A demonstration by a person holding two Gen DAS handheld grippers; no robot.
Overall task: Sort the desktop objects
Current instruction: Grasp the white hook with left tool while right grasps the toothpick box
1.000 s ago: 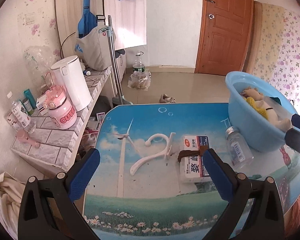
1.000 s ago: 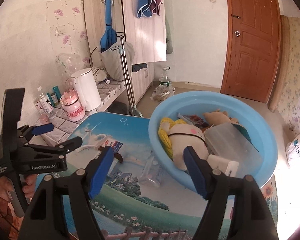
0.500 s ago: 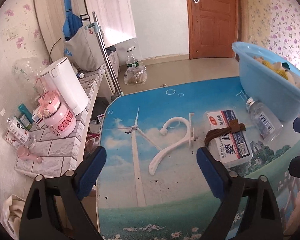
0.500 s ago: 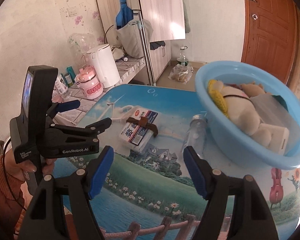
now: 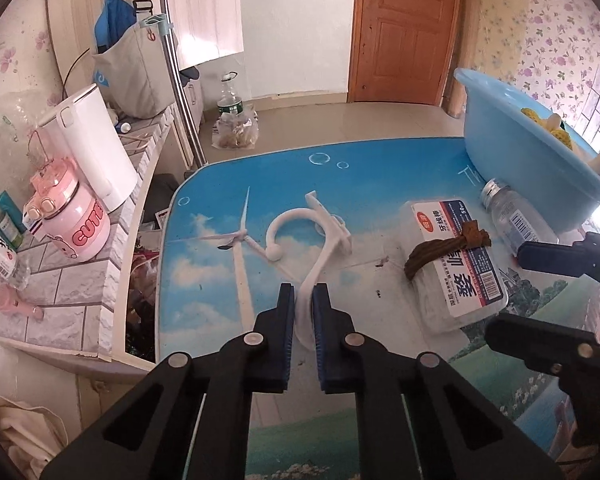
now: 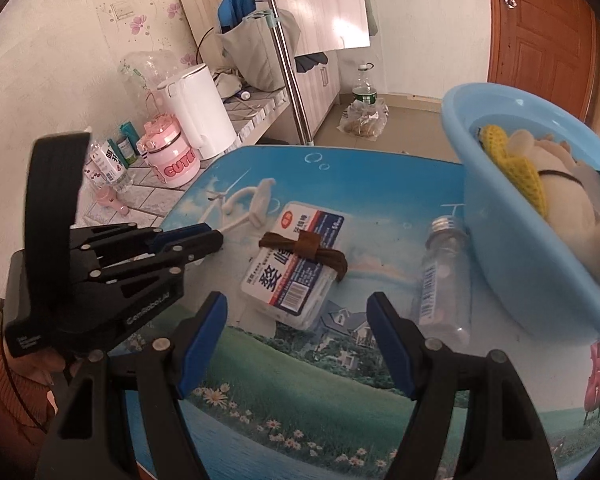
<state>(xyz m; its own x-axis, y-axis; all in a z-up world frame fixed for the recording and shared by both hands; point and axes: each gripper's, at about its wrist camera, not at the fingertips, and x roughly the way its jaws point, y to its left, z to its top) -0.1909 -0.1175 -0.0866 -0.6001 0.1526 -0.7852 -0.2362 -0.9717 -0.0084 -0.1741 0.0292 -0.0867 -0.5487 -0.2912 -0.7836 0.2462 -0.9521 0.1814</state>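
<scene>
A white plastic hook lies on the picture-printed table. My left gripper is shut on the hook's near end, with both blue pads pressed to it. To the right lies a clear floss-pick box with a brown band across it. My right gripper hangs open just in front of the box, touching nothing. A small clear bottle lies beside the blue basin, which holds a plush toy and other items.
Left of the table runs a tiled shelf with a white kettle, a pink cup and small bottles. The basin fills the table's right side. A person's hand and orange sleeve hold the left gripper at the near left edge.
My left gripper dropped toward the table and went from wide open to shut on the white hook. My right gripper moved down and away from the basin, to in front of the box, and stays open.
</scene>
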